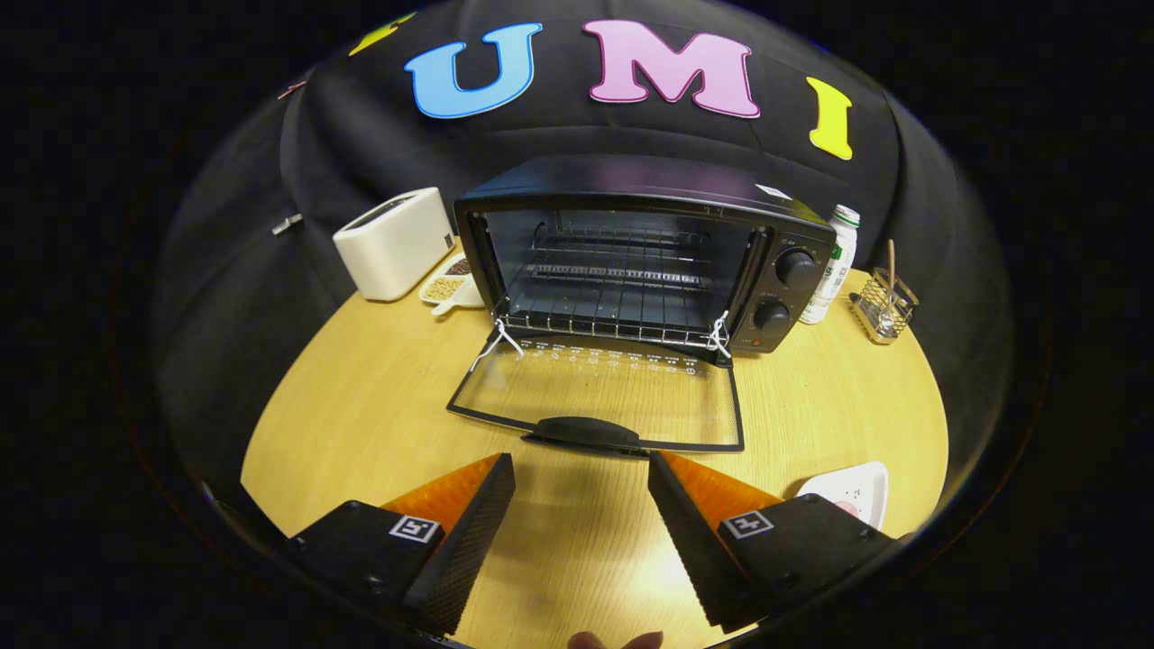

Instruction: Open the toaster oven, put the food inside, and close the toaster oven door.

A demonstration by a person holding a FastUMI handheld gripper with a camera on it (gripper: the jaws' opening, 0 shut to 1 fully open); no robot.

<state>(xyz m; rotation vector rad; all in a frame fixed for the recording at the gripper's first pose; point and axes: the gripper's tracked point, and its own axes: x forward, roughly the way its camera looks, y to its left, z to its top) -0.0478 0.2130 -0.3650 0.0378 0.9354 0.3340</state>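
I hold my tongs (581, 469) spread wide and empty above the wooden bench (361, 424), their tips just short of the toaster oven (649, 243). Its glass door (604, 392) lies folded down flat on the bench, the dark handle (586, 431) just ahead of my tips, and the wire rack (613, 306) inside is bare. A white plate (861, 491) sits beside my right finger; I cannot tell what is on it. Left of the oven stand a white toaster (397, 243) and a small dish of beans (451, 281); right of it, a white bottle (831, 266) and a wire holder (883, 306).
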